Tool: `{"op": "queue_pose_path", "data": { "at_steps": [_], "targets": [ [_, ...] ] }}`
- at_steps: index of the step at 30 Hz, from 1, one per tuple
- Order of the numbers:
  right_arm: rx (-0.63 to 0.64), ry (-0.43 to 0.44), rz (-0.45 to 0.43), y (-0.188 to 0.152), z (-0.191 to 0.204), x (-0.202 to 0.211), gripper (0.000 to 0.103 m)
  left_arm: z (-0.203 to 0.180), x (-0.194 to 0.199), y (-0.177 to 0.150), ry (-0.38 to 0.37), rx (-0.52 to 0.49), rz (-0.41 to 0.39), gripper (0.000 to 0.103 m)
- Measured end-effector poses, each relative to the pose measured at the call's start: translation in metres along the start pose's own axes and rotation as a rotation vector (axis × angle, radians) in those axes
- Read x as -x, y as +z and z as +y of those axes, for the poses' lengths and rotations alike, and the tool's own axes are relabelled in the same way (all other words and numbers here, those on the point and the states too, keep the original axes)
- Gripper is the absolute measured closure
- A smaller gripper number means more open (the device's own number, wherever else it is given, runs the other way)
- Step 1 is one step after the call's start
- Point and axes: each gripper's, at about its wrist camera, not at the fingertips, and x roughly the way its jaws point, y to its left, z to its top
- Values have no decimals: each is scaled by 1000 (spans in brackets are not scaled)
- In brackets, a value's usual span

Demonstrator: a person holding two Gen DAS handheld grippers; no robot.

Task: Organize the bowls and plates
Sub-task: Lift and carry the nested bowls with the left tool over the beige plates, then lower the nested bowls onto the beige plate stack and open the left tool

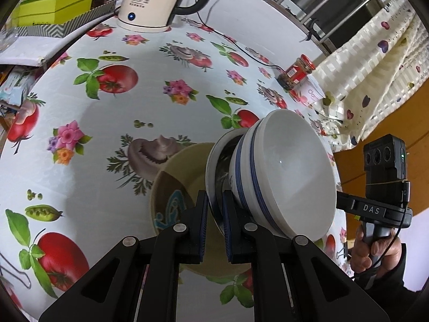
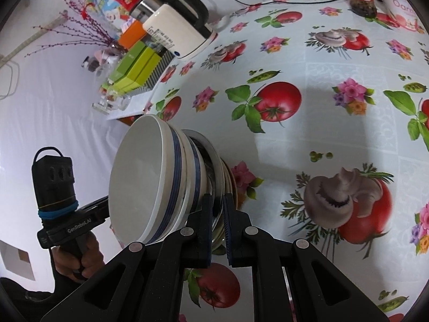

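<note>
Two stacked white bowls with blue bands [image 1: 289, 171] [image 2: 144, 177] sit on a metal plate [image 1: 211, 166] [image 2: 218, 161]. My left gripper [image 1: 214, 214] is shut on that plate's rim on one side. On the opposite side, my right gripper [image 2: 217, 214] is shut on the same rim. A tan dish with a blue pattern [image 1: 174, 187] [image 2: 232, 185] lies just under the plate; I cannot tell whether they touch. Across the stack, each view shows a hand [image 1: 375, 252] [image 2: 77, 257] on the other gripper's handle, its fingertips hidden by the bowls.
The table [image 1: 107, 134] has a tomato and flower cloth. A cream kettle [image 1: 152, 0] [image 2: 177, 35] with a black cable and green boxes [image 1: 53, 5] [image 2: 134, 67] stand at the back. A red-labelled jar [image 1: 296, 72] and a white cup [image 1: 312, 91] stand near the table's right edge.
</note>
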Motion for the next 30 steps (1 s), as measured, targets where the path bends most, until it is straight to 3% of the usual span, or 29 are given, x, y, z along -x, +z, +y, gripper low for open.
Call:
{"op": "queue_pose_path", "data": {
  "at_steps": [30],
  "targets": [
    [50,-9,51,10,18,-23,92,20,8,-9,19,68,-2,93]
  ]
}}
